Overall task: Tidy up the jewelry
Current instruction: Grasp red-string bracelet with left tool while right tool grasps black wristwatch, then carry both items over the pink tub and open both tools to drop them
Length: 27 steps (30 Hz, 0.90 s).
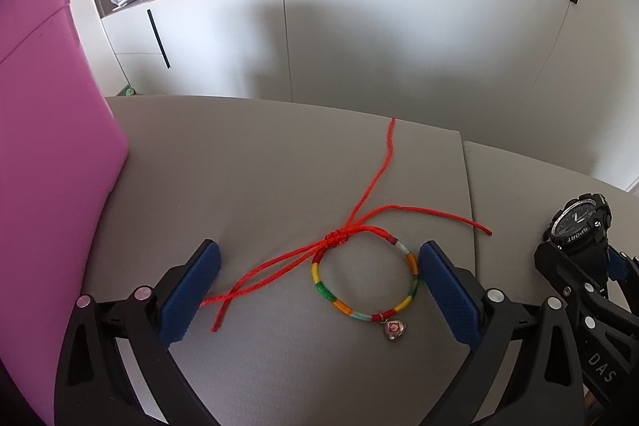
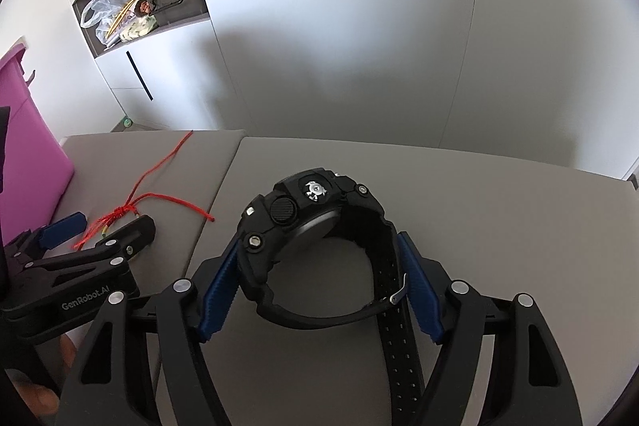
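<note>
Hovering low over the grey tabletop, the left gripper has its blue-padded fingers spread wide apart, empty. Between them lies a braided rainbow-thread bracelet with a small silver heart charm; its long red cords trail toward the far edge and under the left pad. The bracelet sits nearer the right pad, not touching either.

Right gripper is clamped on a chunky black sport wristwatch, pads pressing the case and strap, watch on its side, strap tail hanging toward the near edge.

A pink plastic bin stands at far left. White cabinet doors behind.
</note>
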Each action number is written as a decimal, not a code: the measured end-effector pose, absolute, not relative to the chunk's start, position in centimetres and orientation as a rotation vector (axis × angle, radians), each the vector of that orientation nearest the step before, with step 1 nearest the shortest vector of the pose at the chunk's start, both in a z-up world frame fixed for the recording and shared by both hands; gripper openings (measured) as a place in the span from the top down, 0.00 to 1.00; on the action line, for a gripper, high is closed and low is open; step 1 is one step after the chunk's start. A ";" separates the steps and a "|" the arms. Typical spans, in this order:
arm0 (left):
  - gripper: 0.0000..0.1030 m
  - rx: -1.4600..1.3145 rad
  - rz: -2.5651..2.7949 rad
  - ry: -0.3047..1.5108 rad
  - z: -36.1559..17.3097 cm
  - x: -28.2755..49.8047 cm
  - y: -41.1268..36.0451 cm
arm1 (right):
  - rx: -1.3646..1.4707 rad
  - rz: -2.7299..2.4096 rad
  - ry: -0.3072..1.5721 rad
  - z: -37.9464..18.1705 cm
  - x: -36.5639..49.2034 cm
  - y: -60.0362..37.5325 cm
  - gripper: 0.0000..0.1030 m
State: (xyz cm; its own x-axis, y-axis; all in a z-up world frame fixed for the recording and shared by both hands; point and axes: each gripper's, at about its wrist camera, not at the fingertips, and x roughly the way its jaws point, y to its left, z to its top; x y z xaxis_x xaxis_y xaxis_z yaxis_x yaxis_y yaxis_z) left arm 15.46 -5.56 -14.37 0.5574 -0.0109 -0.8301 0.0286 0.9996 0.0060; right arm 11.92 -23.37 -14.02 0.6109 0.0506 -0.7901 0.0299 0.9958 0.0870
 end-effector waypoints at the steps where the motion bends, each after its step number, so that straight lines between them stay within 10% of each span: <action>1: 0.13 0.018 -0.022 0.977 -14.3 15.3 -5.5 | 0.091 0.011 0.914 -14.0 11.9 -23.3 0.32; 4: 0.36 0.025 -0.037 0.968 -13.9 14.9 -5.5 | 0.101 0.008 0.912 -13.9 11.6 -23.4 0.32; 8: 0.93 0.052 -0.090 0.970 -13.3 13.7 -6.0 | 0.141 0.018 0.911 -13.8 11.0 -23.7 0.33; 27: 0.93 -0.025 -0.225 0.958 -8.8 7.6 -4.5 | 0.310 0.014 0.907 -12.3 5.1 -25.8 0.33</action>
State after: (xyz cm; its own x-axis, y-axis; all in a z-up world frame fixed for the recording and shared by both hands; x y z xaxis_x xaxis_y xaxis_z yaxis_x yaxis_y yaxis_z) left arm 7.58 -4.50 -8.79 0.5539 -0.2017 -0.8078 0.1796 0.9763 -0.1206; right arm 5.09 -25.80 -12.31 0.6191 0.1420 -0.7723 0.1187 0.9553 0.2708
